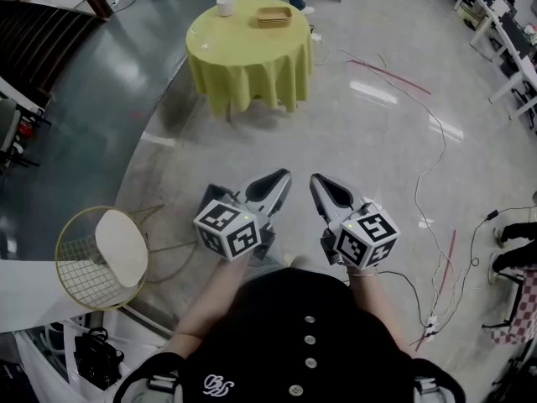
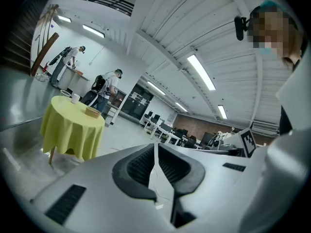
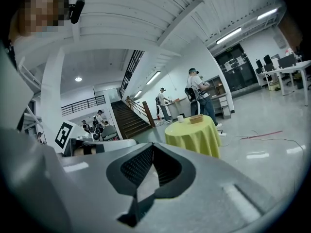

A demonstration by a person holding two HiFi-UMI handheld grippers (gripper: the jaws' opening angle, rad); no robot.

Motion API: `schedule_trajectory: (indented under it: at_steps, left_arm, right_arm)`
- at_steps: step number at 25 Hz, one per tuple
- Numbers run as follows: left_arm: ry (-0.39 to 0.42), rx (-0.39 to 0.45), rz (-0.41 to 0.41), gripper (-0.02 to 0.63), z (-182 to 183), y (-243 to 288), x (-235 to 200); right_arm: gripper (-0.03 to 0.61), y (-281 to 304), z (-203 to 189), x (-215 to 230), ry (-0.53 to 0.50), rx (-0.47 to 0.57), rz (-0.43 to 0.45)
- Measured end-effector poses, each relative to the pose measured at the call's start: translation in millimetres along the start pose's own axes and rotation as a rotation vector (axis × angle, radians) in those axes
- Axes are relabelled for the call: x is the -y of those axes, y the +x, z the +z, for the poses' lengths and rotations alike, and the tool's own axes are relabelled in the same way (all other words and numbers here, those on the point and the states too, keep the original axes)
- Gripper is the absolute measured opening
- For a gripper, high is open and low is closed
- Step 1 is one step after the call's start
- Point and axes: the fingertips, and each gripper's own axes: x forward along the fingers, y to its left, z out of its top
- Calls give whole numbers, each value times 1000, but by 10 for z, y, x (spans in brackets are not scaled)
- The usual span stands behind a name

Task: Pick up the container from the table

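Note:
A round table [image 1: 249,53] under a yellow-green cloth stands well ahead of me on the grey floor. On it rest a shallow tan container [image 1: 273,15] and a white cup [image 1: 224,6]. The same table [image 2: 72,125] shows at the left of the left gripper view with the container [image 2: 93,112], and the table [image 3: 193,135] is right of centre in the right gripper view with the container [image 3: 196,119]. My left gripper [image 1: 284,177] and right gripper [image 1: 316,180] are held side by side in front of my body, far short of the table. Both are shut with nothing between their jaws.
A gold wire chair with a white seat [image 1: 101,257] stands at my left. Red and white cables [image 1: 436,133] trail across the floor at the right. A dark staircase [image 1: 38,36] rises at the far left. People [image 2: 104,89] stand by desks behind the table.

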Motion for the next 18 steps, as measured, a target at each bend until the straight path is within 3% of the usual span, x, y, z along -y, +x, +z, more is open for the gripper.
schedule_trajectory:
  at_steps: [10,18]
  left_arm:
    - [-29,-52,-22,32,186,490,-612]
    - [-16,-43,-52,32,792,931,-1366]
  right_arm:
    - [3,644,200,532,32,-3,-26]
    - [3,1565,660,792,24,20,6]
